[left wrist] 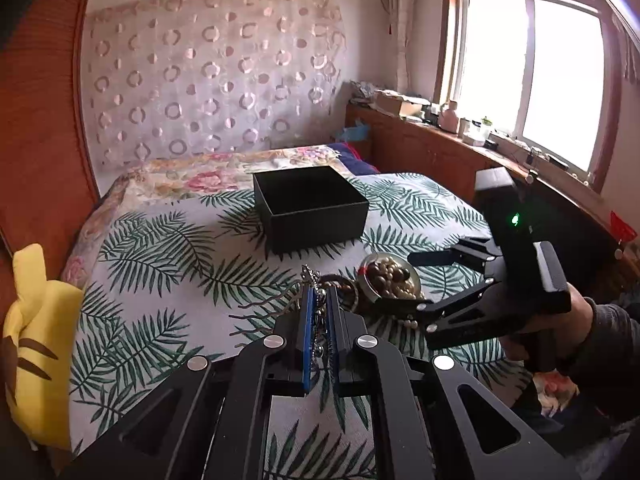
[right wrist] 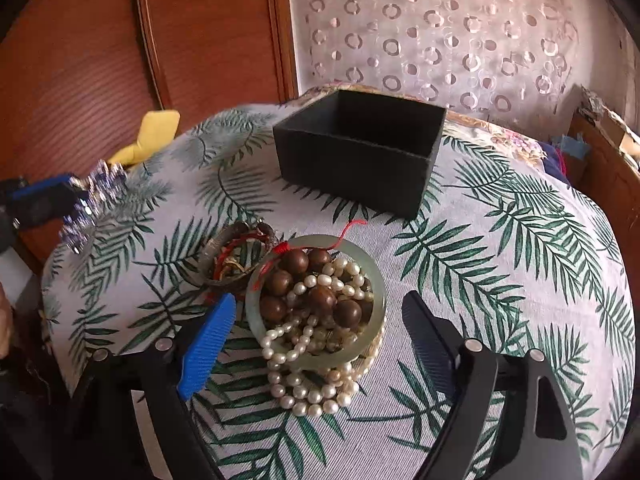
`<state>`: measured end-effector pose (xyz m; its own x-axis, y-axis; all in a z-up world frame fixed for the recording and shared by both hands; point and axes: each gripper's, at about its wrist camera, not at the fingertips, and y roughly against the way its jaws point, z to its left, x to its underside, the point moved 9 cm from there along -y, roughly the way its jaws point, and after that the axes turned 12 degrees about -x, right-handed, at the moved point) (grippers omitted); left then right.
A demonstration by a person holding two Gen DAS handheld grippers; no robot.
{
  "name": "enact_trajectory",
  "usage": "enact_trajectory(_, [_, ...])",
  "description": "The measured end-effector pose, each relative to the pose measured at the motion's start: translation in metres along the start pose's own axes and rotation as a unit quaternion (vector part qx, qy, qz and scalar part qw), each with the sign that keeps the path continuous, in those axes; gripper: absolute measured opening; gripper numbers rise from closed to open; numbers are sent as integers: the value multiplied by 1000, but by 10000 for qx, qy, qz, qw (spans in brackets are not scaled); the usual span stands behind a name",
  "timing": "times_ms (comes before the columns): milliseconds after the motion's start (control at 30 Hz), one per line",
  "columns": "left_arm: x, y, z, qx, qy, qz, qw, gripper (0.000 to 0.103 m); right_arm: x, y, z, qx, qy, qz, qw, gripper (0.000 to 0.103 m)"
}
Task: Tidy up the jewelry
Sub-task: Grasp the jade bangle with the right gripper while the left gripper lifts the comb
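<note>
Bed (right wrist: 500,280) w/ leaf-print cover carries everything. Black box (right wrist: 360,152) sits open-topped toward the far side, nothing visible inside. Nearer you, the jade bangle (right wrist: 376,292) rings a heap of brown beads (right wrist: 320,300) & pearl strands (right wrist: 308,392); a dark bracelet (right wrist: 224,252) lies touching its left. Your right tool (right wrist: 316,344) is spread wide either side of the bangle, pads not pressing. Your left tool (left wrist: 319,320) is pinched tight on a sparkly hair comb (right wrist: 94,204), lifted off the cover.
</note>
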<state>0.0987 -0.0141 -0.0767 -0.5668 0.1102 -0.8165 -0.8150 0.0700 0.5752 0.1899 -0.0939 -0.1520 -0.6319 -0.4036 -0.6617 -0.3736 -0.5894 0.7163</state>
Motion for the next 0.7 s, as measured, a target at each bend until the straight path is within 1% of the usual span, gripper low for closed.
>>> enact_trajectory(33, [0, -1, 1, 1, 9, -6, 10000, 5, 1, -3, 0, -3, 11, 61, 10000, 86])
enact_trajectory(67, [-2, -1, 2, -3, 16, -21, 10000, 5, 2, -6, 0, -2, 26, 100, 9999, 82])
enact_trajectory(100, [-3, -2, 3, -14, 19, -34, 10000, 5, 3, -8, 0, -9, 45, 145, 9999, 76])
enact_trajectory(133, [-4, -3, 3, -21, 25, -39, 10000, 5, 2, -10, 1, -32, 68, 161, 9998, 74])
enact_trajectory(267, [-10, -8, 6, -12, 74, -63, 10000, 5, -2, -6, 2, -41, 122, 63, 9999, 74])
enact_trajectory(433, [-21, -18, 6, -5, 71, -97, 9999, 5, -13, 11, 4, -126, 178, -242, 9995, 74])
enact_trajectory(600, [-41, -24, 4, 25, 82, -208, 9997, 5, -26, 31, 2, -187, 186, -472, 9985, 74])
enact_trajectory(700, [-54, -26, 3, 45, 97, -275, 9996, 5, -34, 40, 0, -152, 210, -560, 9981, 74])
